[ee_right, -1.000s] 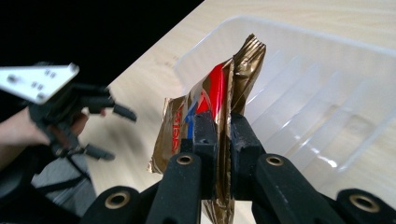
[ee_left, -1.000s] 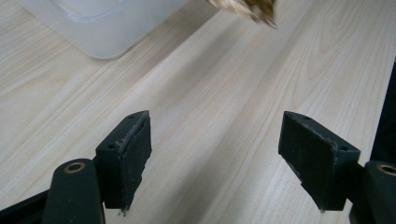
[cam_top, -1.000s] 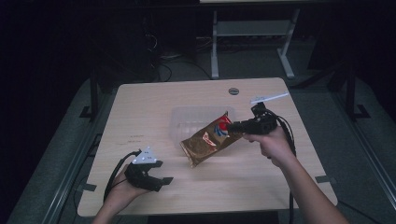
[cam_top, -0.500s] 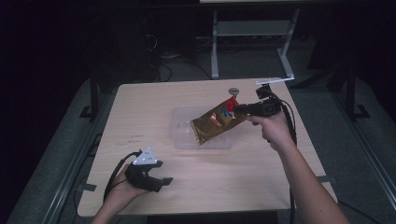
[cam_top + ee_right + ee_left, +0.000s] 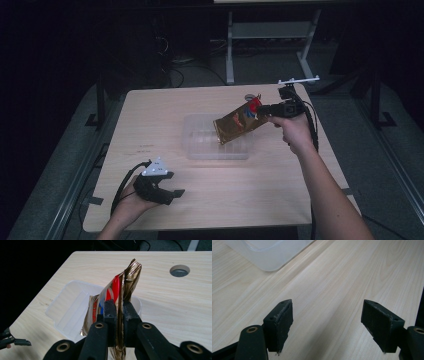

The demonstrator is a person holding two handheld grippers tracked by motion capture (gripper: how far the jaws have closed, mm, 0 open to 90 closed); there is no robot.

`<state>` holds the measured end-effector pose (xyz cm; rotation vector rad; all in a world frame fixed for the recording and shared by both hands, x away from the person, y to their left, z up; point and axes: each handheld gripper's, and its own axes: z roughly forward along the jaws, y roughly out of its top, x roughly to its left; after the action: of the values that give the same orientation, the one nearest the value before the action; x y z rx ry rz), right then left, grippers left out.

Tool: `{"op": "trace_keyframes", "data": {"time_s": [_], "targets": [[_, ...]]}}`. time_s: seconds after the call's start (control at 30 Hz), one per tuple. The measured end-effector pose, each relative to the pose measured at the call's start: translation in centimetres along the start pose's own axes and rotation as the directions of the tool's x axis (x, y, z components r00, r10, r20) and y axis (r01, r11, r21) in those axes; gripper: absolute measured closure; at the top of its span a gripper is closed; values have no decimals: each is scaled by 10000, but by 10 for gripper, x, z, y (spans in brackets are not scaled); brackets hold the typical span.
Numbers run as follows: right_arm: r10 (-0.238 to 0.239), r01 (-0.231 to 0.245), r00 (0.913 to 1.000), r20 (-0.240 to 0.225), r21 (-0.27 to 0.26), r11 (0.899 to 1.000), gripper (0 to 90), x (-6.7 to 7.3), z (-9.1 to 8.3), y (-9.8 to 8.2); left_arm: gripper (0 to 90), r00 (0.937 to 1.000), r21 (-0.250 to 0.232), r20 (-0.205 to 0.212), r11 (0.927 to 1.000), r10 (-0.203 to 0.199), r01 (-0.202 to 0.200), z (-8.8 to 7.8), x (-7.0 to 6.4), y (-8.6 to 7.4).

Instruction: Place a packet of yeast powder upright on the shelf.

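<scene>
A gold foil snack bag [image 5: 239,122] with red and blue print hangs in the air over the clear plastic tray [image 5: 200,145] at the table's middle. My right gripper [image 5: 263,111] is shut on the bag's end; in the right gripper view the jaws pinch the bag [image 5: 117,293] above the tray [image 5: 72,307]. At the table's front left my left gripper [image 5: 170,192] rests in the hand, open, with nothing between its fingers [image 5: 283,320] and bare wood under them. A corner of the tray [image 5: 269,255] lies ahead of it.
The wooden table [image 5: 165,112] has a round cable hole [image 5: 248,96] at its far edge, right of centre. A metal stand [image 5: 272,35] is on the floor behind the table. Dark floor surrounds the table.
My right gripper has carried the bag up and toward the far right, from low over the tray's front to above its far right part. The left gripper has stayed put.
</scene>
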<state>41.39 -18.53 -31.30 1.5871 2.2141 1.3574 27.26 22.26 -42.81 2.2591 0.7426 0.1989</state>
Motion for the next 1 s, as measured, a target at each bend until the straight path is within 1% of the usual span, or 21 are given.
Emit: {"op": "trace_keyframes", "data": {"time_s": [0.13,0.27,0.47,0.6,0.67,0.8,0.83,0.87,0.9,0.93,1.0], "targets": [[6,-6,10000,91,-36,10000,832,-1,-2,0,251,10000,12,13,10000,-8,8,0,0,0],[-88,87,9999,119,40,10000,822,4,0,0,251,10000,37,6,10000,7,-7,0,0,0],[-545,543,9985,76,273,9982,785,14,1,-1,251,10000,60,2,10000,11,-11,0,1,-1],[-780,792,9967,-217,616,9949,774,21,-3,-1,251,10000,77,8,10000,36,-36,1,1,0],[-818,832,9964,-233,694,9941,773,23,-4,-1,251,10000,66,5,10000,41,-41,1,0,0],[-997,1033,9939,-462,832,9912,782,27,-7,-1,251,10000,77,-12,10000,23,-23,2,0,0],[-970,1015,9937,-561,846,9912,784,29,-7,0,251,10000,81,-16,10000,44,-44,2,0,0],[-1031,1096,9916,-781,840,9904,791,31,-8,0,251,10000,89,-12,9999,49,-49,2,0,0],[-1031,1096,9916,-781,840,9904,791,31,-8,0,251,10000,86,-8,10000,36,-36,2,0,0],[-1175,1238,9898,-804,783,9892,797,33,-8,0,251,10000,92,-8,9999,42,-42,2,0,0],[-1268,1347,9858,-1099,673,9886,800,36,-7,1,251,10000,115,9,9999,43,-43,2,0,0]]}}
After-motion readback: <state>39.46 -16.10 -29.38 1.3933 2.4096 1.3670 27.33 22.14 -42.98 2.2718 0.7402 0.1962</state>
